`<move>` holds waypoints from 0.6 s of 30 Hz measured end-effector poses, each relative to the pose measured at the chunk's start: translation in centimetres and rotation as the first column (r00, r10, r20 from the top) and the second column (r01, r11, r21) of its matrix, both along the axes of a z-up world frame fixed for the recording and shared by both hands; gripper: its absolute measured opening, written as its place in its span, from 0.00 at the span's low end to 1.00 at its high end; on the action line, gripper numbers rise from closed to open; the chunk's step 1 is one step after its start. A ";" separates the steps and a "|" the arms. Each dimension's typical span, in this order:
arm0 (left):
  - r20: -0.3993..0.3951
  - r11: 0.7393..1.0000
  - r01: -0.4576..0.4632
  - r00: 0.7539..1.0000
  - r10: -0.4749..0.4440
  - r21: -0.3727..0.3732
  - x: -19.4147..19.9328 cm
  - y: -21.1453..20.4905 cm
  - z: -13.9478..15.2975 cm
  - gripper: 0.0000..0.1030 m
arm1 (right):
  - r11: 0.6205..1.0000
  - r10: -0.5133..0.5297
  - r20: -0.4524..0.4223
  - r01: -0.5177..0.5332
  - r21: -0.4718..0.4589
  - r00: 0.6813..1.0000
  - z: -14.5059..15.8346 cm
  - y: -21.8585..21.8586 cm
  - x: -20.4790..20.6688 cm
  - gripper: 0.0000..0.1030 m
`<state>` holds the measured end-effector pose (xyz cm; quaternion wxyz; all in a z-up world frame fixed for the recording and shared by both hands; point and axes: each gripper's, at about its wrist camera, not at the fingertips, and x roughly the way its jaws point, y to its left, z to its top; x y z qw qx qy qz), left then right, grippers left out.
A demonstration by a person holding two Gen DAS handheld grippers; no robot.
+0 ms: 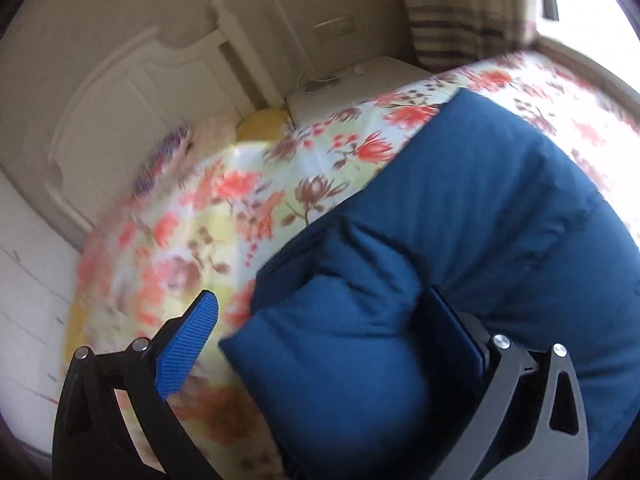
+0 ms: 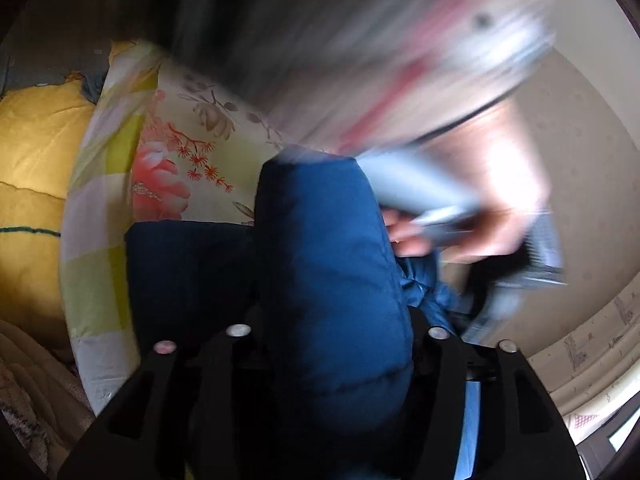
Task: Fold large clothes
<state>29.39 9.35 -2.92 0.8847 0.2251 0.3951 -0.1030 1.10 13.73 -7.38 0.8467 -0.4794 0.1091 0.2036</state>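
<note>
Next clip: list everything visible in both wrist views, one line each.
padded jacket: one, dark blue, on the bed, a fold between each gripper's fingers
bedspread: one, floral, red on pale yellow, covers the bed
yellow cushion: one, at the bed's edge
headboard: one, white, against the wall
curtain: one, striped beige, by the window
left gripper: one, black with blue pads, open
right gripper: one, black, around a jacket fold
person's hand: one, blurred

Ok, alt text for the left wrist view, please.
A padded blue jacket lies on a floral bedsheet, with the left gripper open around a bunched fold at its near edge. One blue-padded finger is clear of the cloth; the other is against it. A white headboard stands behind; the picture is motion-blurred.
</note>
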 end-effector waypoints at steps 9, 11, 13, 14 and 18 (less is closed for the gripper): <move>0.007 0.976 -0.067 0.998 0.070 -0.208 0.5 4.7 -2.8 0.98 | 0.805 0.216 -0.280 -0.008 0.594 0.935 10.0 -13.3 -1.2 0.61; 0.013 0.971 -0.070 0.997 0.075 -0.231 0.3 4.7 -2.8 0.98 | 0.729 0.153 -0.304 0.100 0.677 0.940 11.4 -17.6 0.8 0.57; 0.025 0.965 -0.073 0.996 0.082 -0.252 0.0 4.8 -2.7 0.98 | 0.683 0.100 -0.341 0.184 0.706 0.935 11.7 -19.9 2.4 0.55; 0.035 0.963 -0.076 0.996 0.088 -0.259 -0.2 5.0 -2.8 0.98 | 0.659 0.085 -0.361 0.220 0.720 0.929 11.6 -20.7 3.2 0.55; 0.053 0.959 -0.079 0.994 0.097 -0.271 -0.4 5.2 -2.7 0.98 | 0.705 0.135 -0.448 0.232 0.670 0.884 9.1 -18.3 4.9 0.55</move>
